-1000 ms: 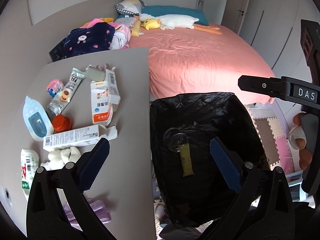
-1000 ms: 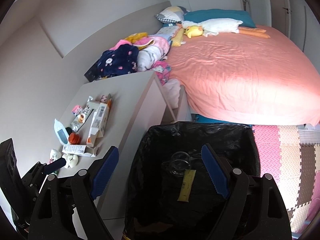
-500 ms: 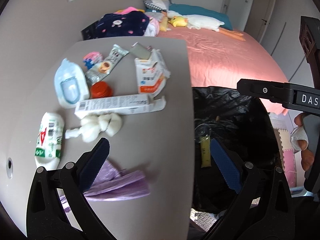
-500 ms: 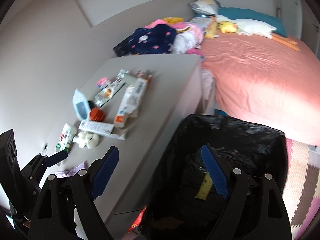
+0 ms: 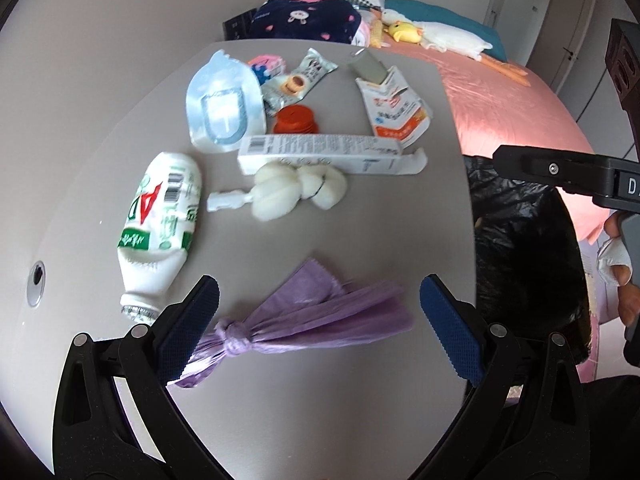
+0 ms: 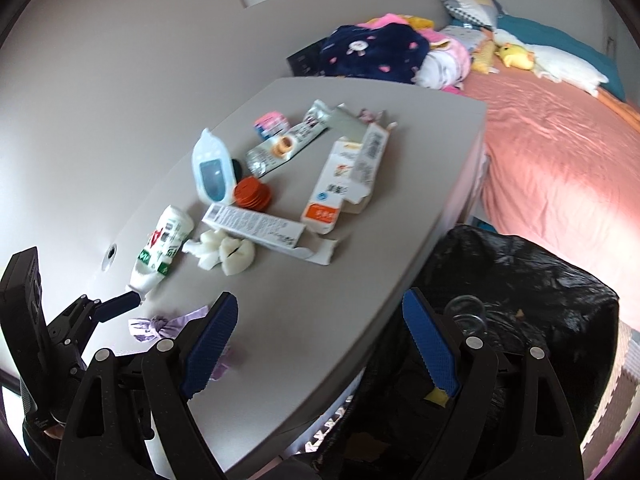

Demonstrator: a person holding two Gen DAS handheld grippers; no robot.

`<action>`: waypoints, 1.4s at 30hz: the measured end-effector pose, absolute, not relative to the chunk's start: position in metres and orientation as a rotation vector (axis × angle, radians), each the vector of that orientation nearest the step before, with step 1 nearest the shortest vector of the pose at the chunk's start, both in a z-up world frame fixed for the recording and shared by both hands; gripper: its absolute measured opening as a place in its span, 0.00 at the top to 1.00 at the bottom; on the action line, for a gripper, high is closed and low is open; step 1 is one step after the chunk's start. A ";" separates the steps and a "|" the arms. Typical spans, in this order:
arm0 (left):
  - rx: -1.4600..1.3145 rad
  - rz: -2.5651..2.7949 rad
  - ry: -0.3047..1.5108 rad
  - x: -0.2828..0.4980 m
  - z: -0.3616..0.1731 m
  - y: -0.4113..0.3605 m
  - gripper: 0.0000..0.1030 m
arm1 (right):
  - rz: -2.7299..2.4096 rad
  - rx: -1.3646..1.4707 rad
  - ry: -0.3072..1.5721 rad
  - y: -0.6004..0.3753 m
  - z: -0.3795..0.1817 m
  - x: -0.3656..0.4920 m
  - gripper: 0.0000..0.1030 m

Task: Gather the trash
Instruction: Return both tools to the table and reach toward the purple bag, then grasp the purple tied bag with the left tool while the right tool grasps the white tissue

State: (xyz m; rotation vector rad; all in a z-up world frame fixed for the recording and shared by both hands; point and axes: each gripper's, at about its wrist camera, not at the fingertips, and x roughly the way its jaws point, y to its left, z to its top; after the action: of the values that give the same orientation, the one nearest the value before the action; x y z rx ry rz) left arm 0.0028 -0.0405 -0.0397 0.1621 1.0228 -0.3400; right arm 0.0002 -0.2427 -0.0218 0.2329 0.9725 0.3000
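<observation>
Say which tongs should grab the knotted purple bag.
Left. The left tongs hang open right over the purple bag; the right tongs straddle the table edge, beside it.

Both the left gripper [image 5: 319, 312] and right gripper [image 6: 319, 340] hold their jaws wide, empty.

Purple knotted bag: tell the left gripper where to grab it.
Take the purple knotted bag at its knot, the only firm lump; the rest lies flat. Come from above with the open left gripper, fingers across its long axis.
</observation>
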 end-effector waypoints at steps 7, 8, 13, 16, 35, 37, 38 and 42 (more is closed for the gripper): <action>0.179 -0.288 1.038 -0.001 -0.057 -0.016 0.06 | 0.350 0.211 1.001 -0.214 -0.031 0.008 0.18; 0.191 -0.282 1.037 -0.002 -0.059 -0.014 0.06 | 0.360 0.205 1.006 -0.208 -0.032 0.010 0.18; 0.231 -0.276 1.044 -0.003 -0.069 -0.006 0.06 | 0.391 0.183 1.023 -0.188 -0.038 0.017 0.18; 0.258 -0.273 1.052 -0.002 -0.075 -0.004 0.11 | 0.409 0.167 1.031 -0.179 -0.039 0.020 0.18; 0.078 -0.281 1.060 -0.001 -0.069 0.026 0.81 | 0.519 0.029 1.083 -0.125 -0.054 0.056 0.18; 0.068 -0.282 1.055 -0.002 -0.065 0.030 0.81 | 0.536 0.005 1.083 -0.118 -0.055 0.061 0.21; 0.065 -0.282 1.055 -0.002 -0.064 0.032 0.81 | 0.541 -0.002 1.085 -0.116 -0.055 0.063 0.22; 0.054 -0.274 1.048 -0.009 -0.059 0.040 0.81 | 0.561 -0.024 1.096 -0.107 -0.059 0.070 0.29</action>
State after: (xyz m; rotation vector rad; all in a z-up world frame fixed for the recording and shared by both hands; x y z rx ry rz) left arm -0.0089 0.0400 -0.0587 0.0537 1.0485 -0.2736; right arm 0.0703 -0.1069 -0.0590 -0.0242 1.0956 0.5610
